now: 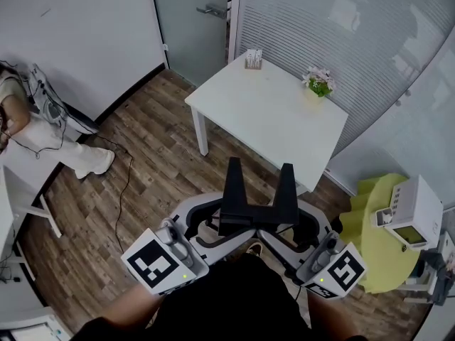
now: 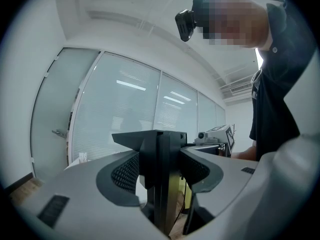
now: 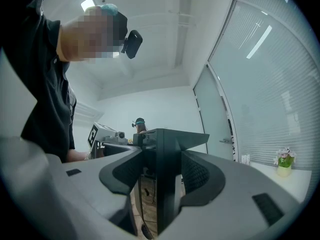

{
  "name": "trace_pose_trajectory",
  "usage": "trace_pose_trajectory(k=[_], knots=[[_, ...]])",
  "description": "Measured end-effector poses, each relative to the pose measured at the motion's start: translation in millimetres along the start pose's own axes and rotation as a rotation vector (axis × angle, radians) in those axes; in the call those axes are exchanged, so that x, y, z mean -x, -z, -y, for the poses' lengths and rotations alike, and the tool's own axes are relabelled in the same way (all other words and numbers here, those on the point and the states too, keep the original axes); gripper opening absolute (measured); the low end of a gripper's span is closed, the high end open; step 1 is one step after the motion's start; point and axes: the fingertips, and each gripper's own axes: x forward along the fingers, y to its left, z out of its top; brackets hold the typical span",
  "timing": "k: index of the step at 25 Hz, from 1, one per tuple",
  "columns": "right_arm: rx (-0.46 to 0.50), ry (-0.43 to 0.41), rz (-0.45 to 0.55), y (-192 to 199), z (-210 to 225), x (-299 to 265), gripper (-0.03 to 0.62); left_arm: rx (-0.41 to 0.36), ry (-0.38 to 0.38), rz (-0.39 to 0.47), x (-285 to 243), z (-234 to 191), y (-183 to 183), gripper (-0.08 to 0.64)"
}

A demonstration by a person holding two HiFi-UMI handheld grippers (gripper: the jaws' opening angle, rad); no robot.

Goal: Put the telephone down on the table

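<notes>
The black, two-pronged plastic telephone [image 1: 256, 203] hung crosswise over the brown wood-plank floor [image 1: 142, 183], with the left gripper [image 2: 159, 171] and right gripper [image 3: 161, 176] each clamped on one end. The square white table [image 1: 274, 112] lay straight ahead of both hands, apparently beyond reach.

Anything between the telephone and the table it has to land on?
Nothing visible. The telephone is held short of the white table, with only wood floor between them. On the table, a small flower pot sits by the right edge and a small box at the far corner. The near part is bare.
</notes>
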Motion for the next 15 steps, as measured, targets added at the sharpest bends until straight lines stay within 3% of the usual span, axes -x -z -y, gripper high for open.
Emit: trace_pose_trajectory(k=[15], knots=[[-0.002,-0.063,0.013,-3.1,56.6,-46.4,0.249,-0.019,-0.059,-0.004,-26.1,-65.3,-8.9,0.250]])
